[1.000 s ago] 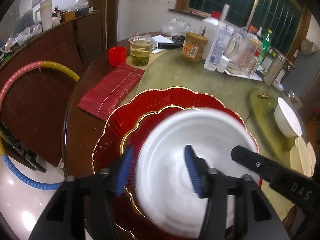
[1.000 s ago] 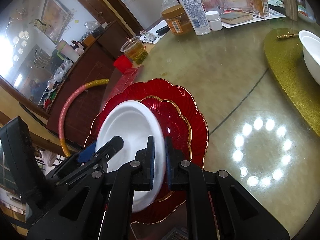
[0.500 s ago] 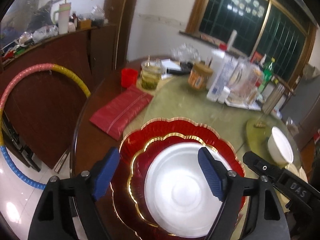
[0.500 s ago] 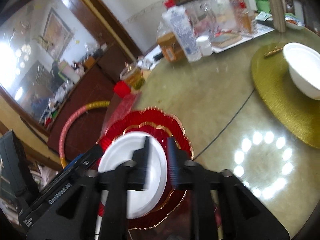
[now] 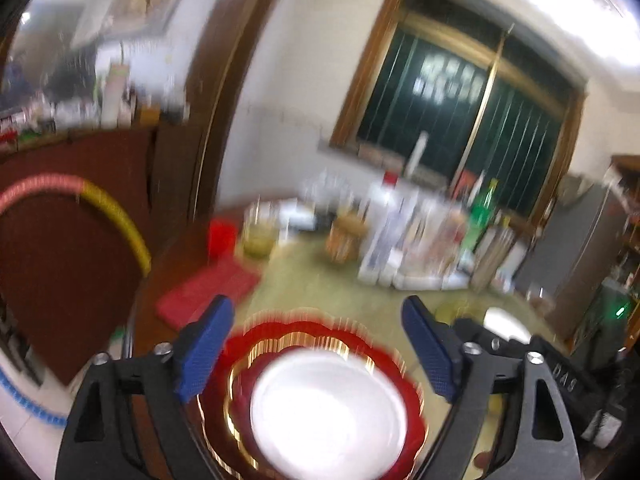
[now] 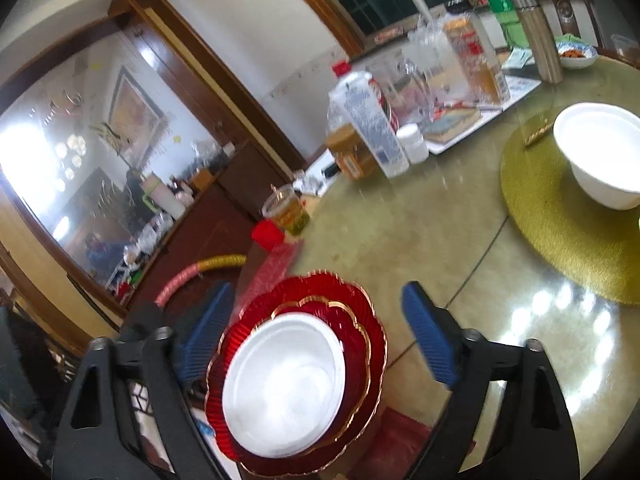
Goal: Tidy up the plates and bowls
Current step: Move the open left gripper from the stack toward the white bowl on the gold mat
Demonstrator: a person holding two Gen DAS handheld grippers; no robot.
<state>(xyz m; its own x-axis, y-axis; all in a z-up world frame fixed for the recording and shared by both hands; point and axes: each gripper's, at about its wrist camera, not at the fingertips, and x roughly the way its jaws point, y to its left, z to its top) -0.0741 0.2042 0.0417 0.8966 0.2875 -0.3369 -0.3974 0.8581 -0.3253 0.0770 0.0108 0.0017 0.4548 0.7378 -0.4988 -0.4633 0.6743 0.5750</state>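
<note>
I have just let go of the white plate: it now lies on the red plates on the desk. Both my left gripper and right gripper have just been opening; their fingers stand wide, above it, holding nothing. I read "DAS" beside the plates.

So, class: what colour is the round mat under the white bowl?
Gold: the mat under the bowl shows best in the right wrist view.

red cup | drink cup | hoop | gold mat
</note>
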